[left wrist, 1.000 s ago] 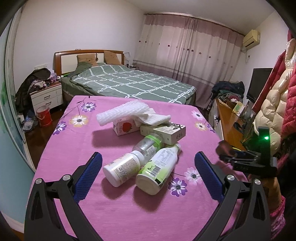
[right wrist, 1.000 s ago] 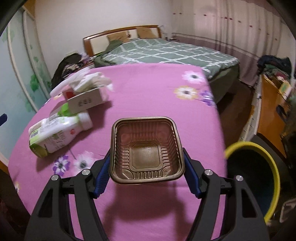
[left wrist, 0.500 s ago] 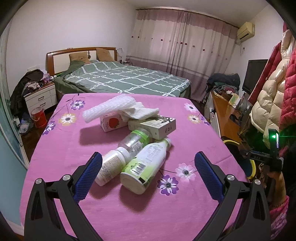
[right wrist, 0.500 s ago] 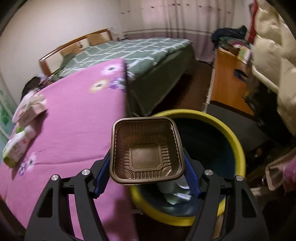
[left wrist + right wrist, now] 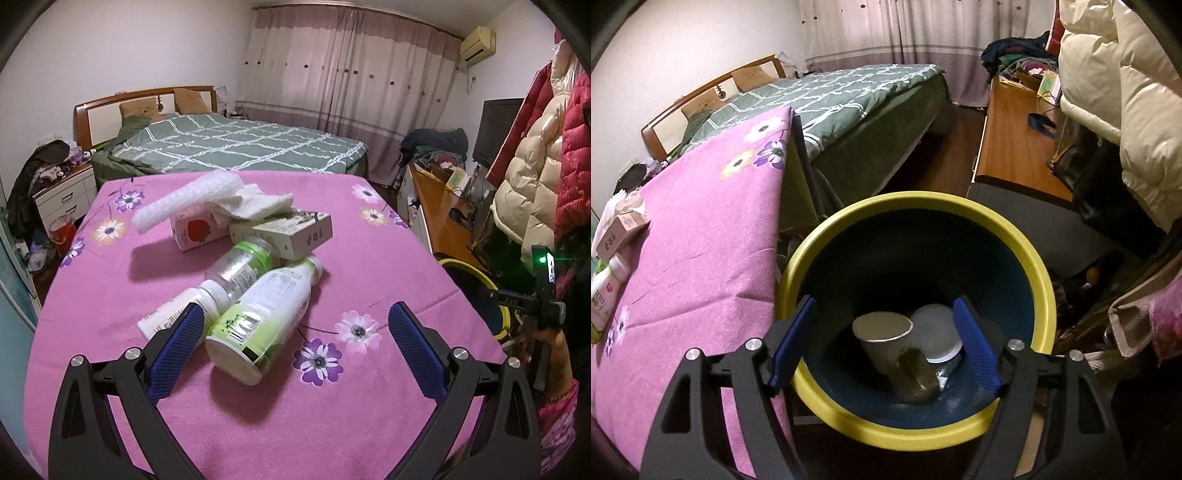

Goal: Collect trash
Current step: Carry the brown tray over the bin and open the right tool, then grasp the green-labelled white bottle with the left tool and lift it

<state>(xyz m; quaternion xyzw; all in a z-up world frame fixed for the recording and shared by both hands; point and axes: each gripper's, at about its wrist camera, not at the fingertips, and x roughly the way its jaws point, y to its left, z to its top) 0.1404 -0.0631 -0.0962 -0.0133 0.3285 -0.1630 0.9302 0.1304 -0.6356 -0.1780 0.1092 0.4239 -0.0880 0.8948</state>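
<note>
My right gripper is open and empty over the yellow-rimmed bin. In the bin lie the brown plastic tray, a paper cup and a white lid. My left gripper is open above the pink flowered table. Just ahead of it lie a green-and-white bottle, a white bottle, a clear jar, a beige box, a strawberry carton, bubble wrap and a white cloth.
A bed stands behind the table. A wooden desk and hanging puffer jackets are to the right of the bin. A nightstand and a red bucket stand at the left.
My right gripper swung from the table to over the bin, opened and let the brown tray fall in. My left gripper moved closer to the bottles.
</note>
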